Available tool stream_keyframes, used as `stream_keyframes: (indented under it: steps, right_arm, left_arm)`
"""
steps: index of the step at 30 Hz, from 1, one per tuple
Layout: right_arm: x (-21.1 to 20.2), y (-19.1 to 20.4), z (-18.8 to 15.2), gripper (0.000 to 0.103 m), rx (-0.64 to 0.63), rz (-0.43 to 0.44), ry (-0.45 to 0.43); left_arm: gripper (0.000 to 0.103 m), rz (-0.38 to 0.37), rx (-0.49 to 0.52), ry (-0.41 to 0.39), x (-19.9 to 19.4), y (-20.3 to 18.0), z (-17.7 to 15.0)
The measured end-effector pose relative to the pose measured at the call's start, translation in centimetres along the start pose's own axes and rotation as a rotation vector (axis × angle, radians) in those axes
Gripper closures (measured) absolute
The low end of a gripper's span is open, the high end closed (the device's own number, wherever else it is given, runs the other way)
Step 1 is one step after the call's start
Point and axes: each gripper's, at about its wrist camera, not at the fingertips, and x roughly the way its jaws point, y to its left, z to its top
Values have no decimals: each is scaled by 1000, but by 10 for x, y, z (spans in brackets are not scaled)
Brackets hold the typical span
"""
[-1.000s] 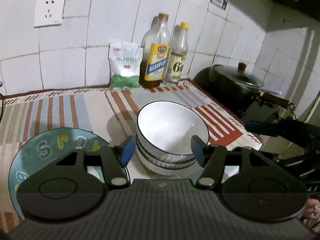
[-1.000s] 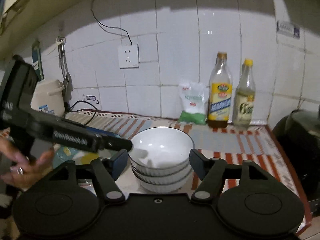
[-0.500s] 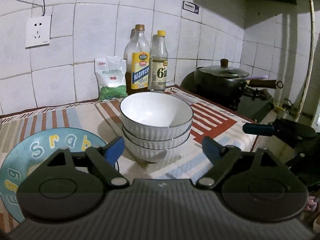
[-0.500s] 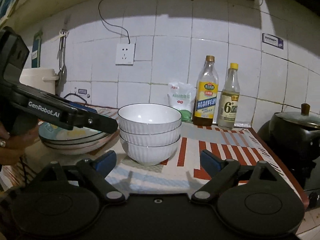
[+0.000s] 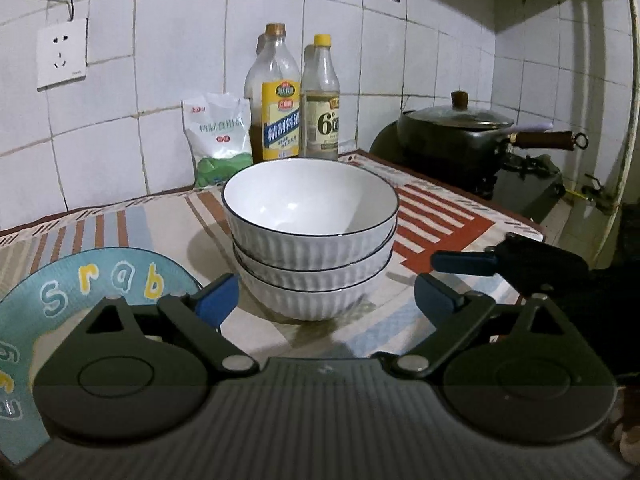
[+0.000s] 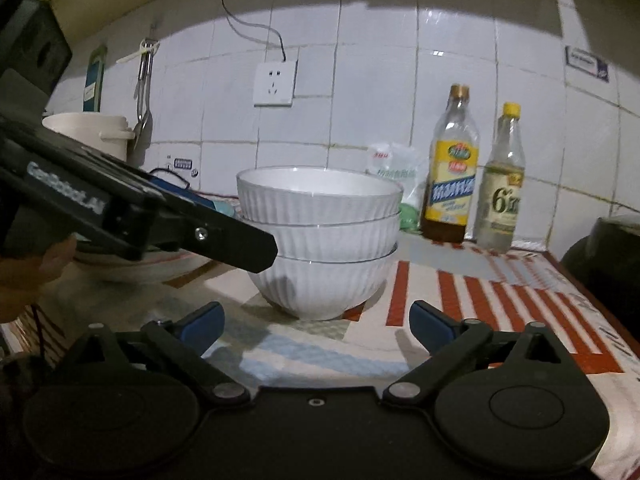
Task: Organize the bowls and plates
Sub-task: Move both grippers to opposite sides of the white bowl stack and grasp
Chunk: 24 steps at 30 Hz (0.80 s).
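White tiled walls (image 5: 168,128) meet in a corner far right of the tongs. A socket (image 6: 276,83) sits on the wall ahead, a cable (image 6: 248,20) running up from it. The counter wears a striped cloth (image 5: 440,216) under and ahead of the tongs. Light falls bright on the upper wall ahead; the edges lie in shadow.

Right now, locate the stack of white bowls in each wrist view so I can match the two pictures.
Left wrist view: the stack of white bowls sits centre frame, seen from slightly above, just beyond the open blue fingers.
Right wrist view: the stack of white bowls sits centre, seen nearly side-on; the left gripper crosses in front of its left edge.
Shared landmark: the yellow-labelled oil bottle against the tiled wall behind.
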Motion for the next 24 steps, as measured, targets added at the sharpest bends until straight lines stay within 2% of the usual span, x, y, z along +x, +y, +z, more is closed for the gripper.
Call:
stream_keyframes:
  steps: [3,9,15,19,24]
  right_arm:
    - [12,-4,1,2,-1,36,-3]
    - [34,-19,10,2,78,103,30]
    - [48,-20,19,0,72,115,40]
    - [54,-22,23,0,59,119,50]
    - [55,-26,21,0,69,132,42]
  left_arm:
    - [7,10,-2,25,7,2,3]
    - [7,-3,-26,78,20,9,9]
    - [7,-27,-42,128,34,16,13]
    - [7,-17,-23,131,41,16,15]
    - [6,-42,-40,120,47,19,15]
